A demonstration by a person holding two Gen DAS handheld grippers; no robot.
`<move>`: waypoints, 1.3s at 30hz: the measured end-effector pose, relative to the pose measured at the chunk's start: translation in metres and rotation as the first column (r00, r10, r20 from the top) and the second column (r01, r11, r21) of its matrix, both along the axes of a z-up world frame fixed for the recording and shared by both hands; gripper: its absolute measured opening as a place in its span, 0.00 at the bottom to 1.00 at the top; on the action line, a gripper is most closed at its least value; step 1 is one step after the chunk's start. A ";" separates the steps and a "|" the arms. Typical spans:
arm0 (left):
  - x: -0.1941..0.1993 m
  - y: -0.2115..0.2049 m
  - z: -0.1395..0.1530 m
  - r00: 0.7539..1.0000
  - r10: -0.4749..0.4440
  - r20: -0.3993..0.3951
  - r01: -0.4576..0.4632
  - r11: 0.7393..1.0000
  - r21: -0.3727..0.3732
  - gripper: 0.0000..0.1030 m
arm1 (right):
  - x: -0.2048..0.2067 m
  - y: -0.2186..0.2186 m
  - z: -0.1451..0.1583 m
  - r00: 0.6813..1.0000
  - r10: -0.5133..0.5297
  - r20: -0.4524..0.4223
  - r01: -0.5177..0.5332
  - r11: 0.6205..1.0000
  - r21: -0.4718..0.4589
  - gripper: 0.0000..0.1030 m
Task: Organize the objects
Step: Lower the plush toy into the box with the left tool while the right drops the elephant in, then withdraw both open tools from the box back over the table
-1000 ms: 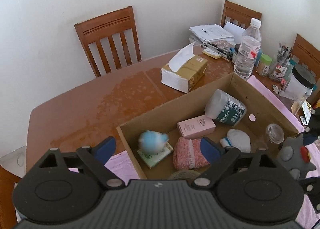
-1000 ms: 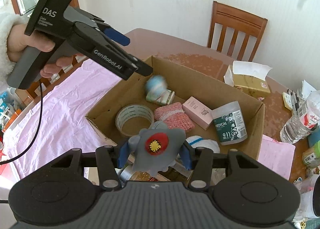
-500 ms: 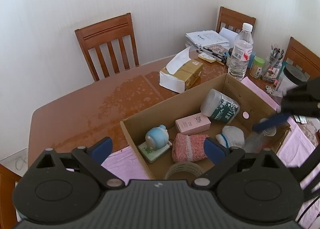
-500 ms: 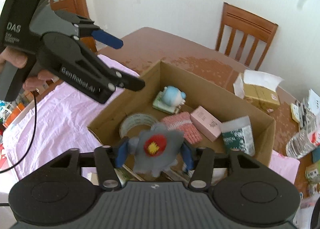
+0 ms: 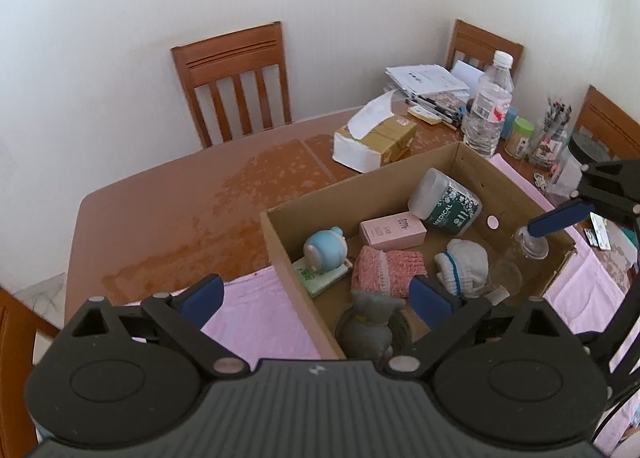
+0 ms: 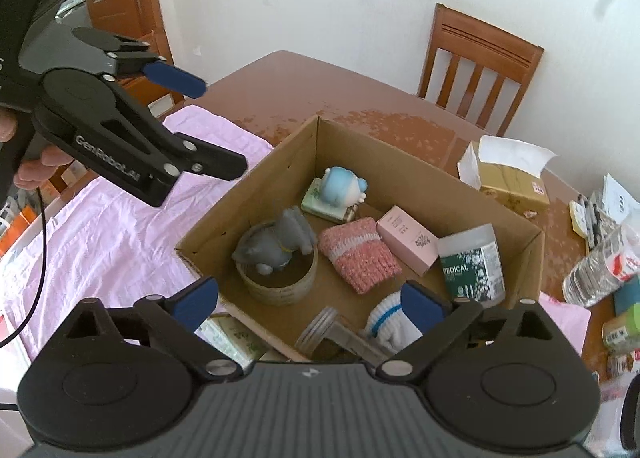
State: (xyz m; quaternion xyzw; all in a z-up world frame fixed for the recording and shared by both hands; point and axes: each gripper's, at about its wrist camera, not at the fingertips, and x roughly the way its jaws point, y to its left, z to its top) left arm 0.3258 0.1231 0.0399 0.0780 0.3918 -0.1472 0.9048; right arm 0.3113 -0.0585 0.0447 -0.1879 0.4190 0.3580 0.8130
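An open cardboard box (image 6: 280, 154) holds a blue figure (image 6: 342, 186), a pink knitted piece (image 6: 358, 258), a pink carton (image 6: 412, 240), a "MEDICAL" jar (image 6: 472, 262), a white sock (image 6: 390, 316) and a tape roll (image 6: 280, 290). A grey star-shaped toy (image 6: 276, 246) lies on the tape roll. My right gripper (image 6: 308, 300) hangs above the box's near edge, jaws opening, nothing between them. My left gripper (image 5: 316, 294) is open and empty over the box's left corner; in the right wrist view the left gripper (image 6: 208, 122) is held by a hand.
Pink cloth (image 6: 120, 218) covers the table beside the box. Behind the box stand a tissue box (image 5: 376, 142), a water bottle (image 5: 490, 106), papers (image 5: 424, 78), pens and small jars (image 5: 520, 136). Wooden chairs (image 5: 236, 82) line the white walls.
The right gripper went from shut on the grey toy to open; the toy dropped onto the tape roll. The blue figure settled in the box. The left gripper drew back from over the box.
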 end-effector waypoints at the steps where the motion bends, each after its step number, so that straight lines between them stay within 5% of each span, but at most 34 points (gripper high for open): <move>1: -0.005 0.003 0.001 1.000 0.014 0.003 -0.014 1.000 -0.010 0.98 | -0.003 -0.001 0.001 1.000 -0.005 0.001 0.005 1.000 0.007 1.00; 7: -0.037 0.017 -0.015 0.995 0.097 -0.003 -0.097 0.993 -0.072 0.99 | -0.026 -0.008 -0.014 0.998 -0.050 0.030 0.050 0.999 0.016 1.00; 14: -0.074 0.017 -0.055 0.984 0.169 -0.052 -0.171 0.984 -0.039 0.99 | -0.066 -0.024 -0.045 0.992 -0.117 0.045 0.117 0.993 0.001 1.00; 26: -0.125 0.025 -0.108 0.970 0.209 -0.124 -0.214 0.977 -0.024 0.99 | -0.083 -0.048 -0.108 0.949 -0.288 -0.130 0.293 0.956 0.020 1.00; 39: -0.139 0.049 -0.118 0.958 0.261 -0.117 -0.261 0.965 0.015 0.99 | -0.057 -0.019 -0.128 0.881 -0.411 -0.232 0.433 0.900 0.050 1.00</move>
